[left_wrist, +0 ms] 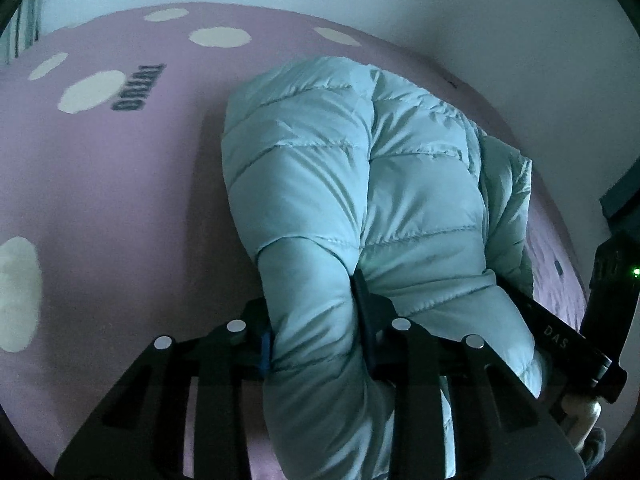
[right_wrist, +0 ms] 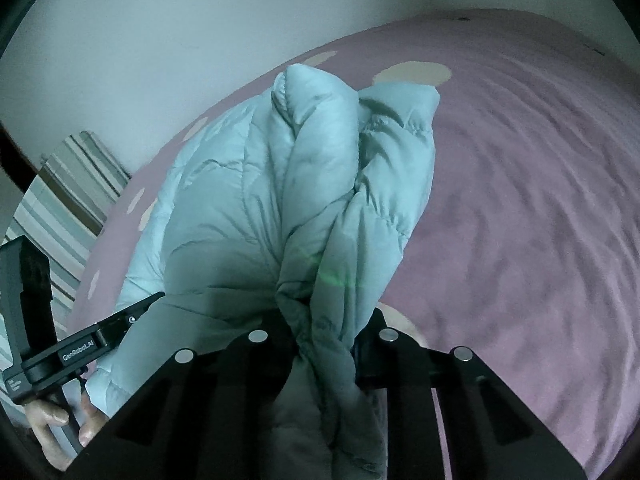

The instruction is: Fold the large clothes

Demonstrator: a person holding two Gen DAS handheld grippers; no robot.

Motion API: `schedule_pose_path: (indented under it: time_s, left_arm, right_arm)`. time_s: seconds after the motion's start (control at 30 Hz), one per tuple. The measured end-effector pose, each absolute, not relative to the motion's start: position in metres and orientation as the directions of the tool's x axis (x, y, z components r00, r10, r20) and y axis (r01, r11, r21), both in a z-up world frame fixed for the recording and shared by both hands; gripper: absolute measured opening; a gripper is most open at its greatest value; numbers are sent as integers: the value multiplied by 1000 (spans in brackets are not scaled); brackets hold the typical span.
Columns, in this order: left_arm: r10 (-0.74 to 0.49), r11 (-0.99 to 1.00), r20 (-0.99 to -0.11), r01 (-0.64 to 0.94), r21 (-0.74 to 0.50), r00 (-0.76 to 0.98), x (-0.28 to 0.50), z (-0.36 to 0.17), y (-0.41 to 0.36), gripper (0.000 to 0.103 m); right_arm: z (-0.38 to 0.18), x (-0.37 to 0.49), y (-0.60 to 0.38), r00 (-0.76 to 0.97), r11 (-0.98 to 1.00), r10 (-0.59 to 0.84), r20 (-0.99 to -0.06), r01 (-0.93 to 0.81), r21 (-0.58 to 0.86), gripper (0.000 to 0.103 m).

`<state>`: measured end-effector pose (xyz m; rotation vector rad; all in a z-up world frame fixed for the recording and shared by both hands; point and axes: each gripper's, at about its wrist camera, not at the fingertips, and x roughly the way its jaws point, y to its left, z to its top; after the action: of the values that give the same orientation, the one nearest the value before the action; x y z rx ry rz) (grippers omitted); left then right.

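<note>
A pale mint quilted puffer jacket (left_wrist: 352,176) lies on a pink bed, its near edge lifted. My left gripper (left_wrist: 316,320) is shut on a thick fold of the jacket's near edge, and padding bulges out between the fingers. In the right wrist view the jacket (right_wrist: 280,184) rises in bunched folds. My right gripper (right_wrist: 324,344) is shut on a twisted bunch of that fabric. The right gripper's body shows at the right edge of the left wrist view, and the left gripper's body, held by a hand (right_wrist: 60,424), shows at the lower left of the right wrist view.
The pink bedspread (left_wrist: 112,200) carries cream cloud spots and dark lettering (left_wrist: 138,88). A pale wall (left_wrist: 480,20) runs close behind the bed. Striped fabric (right_wrist: 60,200) lies past the bed's left edge. The rumpled spread (right_wrist: 520,200) stretches right of the jacket.
</note>
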<state>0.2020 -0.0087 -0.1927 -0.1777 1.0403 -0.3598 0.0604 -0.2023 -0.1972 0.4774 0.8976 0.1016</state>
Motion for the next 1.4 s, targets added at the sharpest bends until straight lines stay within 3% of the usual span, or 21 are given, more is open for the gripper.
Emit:
schedule_pose_path:
  time_s: [0.33,0.9,1.4]
  left_arm:
    - [-313,947,-807,103,-303,501,218,-186,48,31]
    - [-316,946,-822,96,-309,474,233,-206,58,33]
    - [-290,955,-824,99,-278,487,224,-198,59,50]
  right_arm:
    - [-194,107,-151,613,891,359,-704,-1,454,19]
    - [-213,135,-149,568,873,387,-727,27,486,21]
    - [-208,127,-164,576,882,343,-742,74,465,43]
